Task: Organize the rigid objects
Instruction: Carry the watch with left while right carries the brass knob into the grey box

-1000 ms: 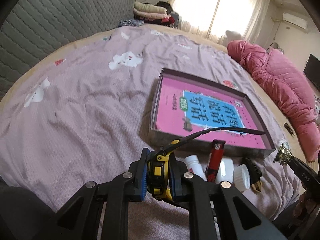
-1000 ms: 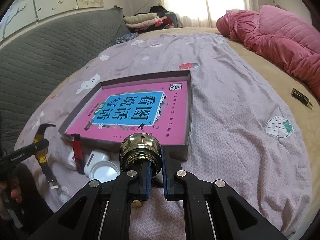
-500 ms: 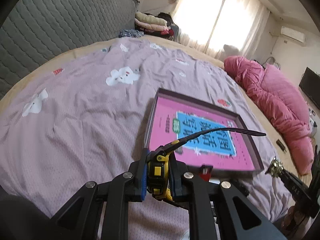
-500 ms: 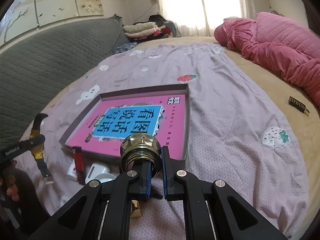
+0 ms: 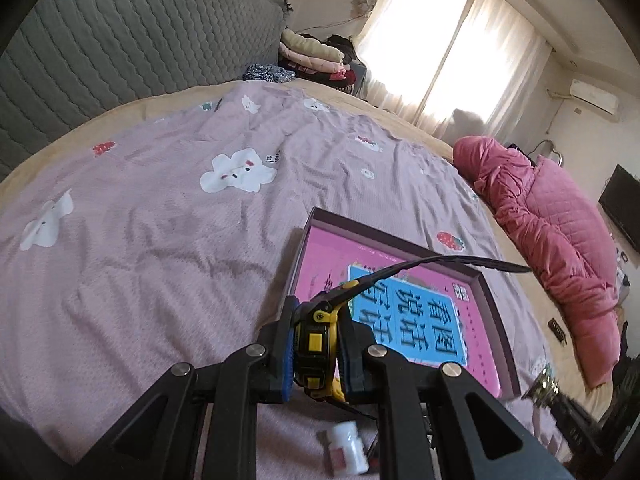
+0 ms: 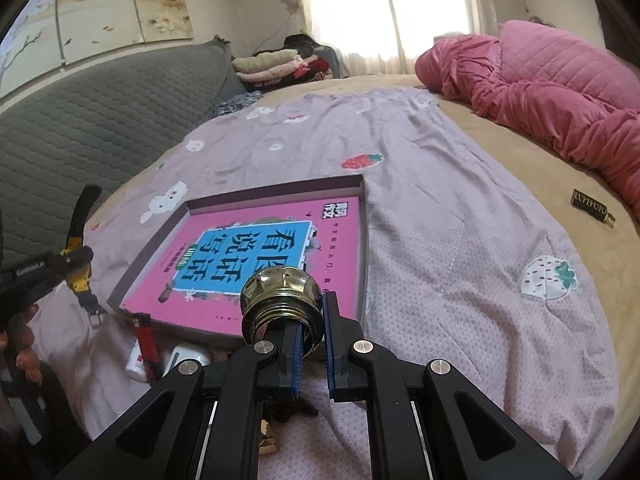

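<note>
- The bed (image 6: 460, 240), under a mauve sheet printed with bunnies and strawberries, carries everything; a grey quilted headboard (image 5: 120, 40) runs along its far left edge.
- A pink quilt (image 6: 560, 92) is bunched on the far right of the bed.
- A shallow box (image 6: 365, 216) lies in the middle of the sheet with a pink and blue book (image 6: 256, 256) flat inside it.
- The left gripper (image 5: 316, 354) is clamped on a yellow and black watch (image 5: 316, 340), its black strap arching up and to the right above the box's near left corner.
- The right gripper (image 6: 310, 342) is closed on a brass door knob (image 6: 282, 300), gripped by its neck and raised in front of the box's near edge.
- A red lighter (image 6: 145, 334), a white bottle (image 6: 135, 364) and a white cap (image 6: 188, 354) lie close together on the sheet, just near of the box's left corner.
- A small dark tag (image 6: 592, 210) rests well apart on the tan cover at the right.
</note>
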Demonstrator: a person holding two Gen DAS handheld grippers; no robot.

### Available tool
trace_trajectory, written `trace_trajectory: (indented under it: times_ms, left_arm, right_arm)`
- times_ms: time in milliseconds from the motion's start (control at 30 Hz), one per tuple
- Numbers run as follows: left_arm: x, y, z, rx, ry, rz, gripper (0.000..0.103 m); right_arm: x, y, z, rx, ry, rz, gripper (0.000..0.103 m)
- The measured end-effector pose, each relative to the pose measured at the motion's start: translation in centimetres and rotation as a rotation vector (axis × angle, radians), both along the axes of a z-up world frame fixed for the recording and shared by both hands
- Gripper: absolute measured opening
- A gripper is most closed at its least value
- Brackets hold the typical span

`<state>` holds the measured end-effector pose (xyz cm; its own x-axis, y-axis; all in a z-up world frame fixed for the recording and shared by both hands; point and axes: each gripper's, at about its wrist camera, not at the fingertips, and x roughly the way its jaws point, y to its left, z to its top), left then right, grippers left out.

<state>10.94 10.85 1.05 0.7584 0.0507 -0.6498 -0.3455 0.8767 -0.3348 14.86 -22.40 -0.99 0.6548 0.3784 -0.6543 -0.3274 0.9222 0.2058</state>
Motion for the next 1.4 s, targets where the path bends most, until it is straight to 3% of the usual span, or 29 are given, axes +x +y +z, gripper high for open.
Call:
trace_trajectory:
  times_ms: [167,500,700,867,1133,1400]
  left_arm:
    - [2.3,-0.1,-0.3,0.005,0.005,-0.003,0.017]
    - [5.9,-1.4,-2.5,0.053,0.107,-0.057,0.017]
    - [6.8,-2.0,-3.3,0.099,0.186,-0.089,0.017]
    - [7.2,-2.2,-4.2,0.121,0.233,-0.109,0.017]
    - [7.6,-2.1,-4.7,0.138,0.260,-0.116,0.017]
    - [7.8,-2.1,-4.9,0.148,0.281,-0.131,0.017]
  right_arm:
    - [0.5,0.3,-0.5,-0.018,0.010,-0.005,0.009]
    - [2.1,1.5,-1.0,-0.072,-0.010,0.017,0.009]
    - [2.9,2.0,-1.7,-0.103,0.034,0.020,0.009]
    - [3.0,3.1,-2.1,-0.195,0.035,0.025,0.009]
    - [3.5,4.8,-2.7,-0.325,0.048,0.056,0.011]
    - [4.7,5.1,-3.2,-0.337,0.132,0.047,0.012]
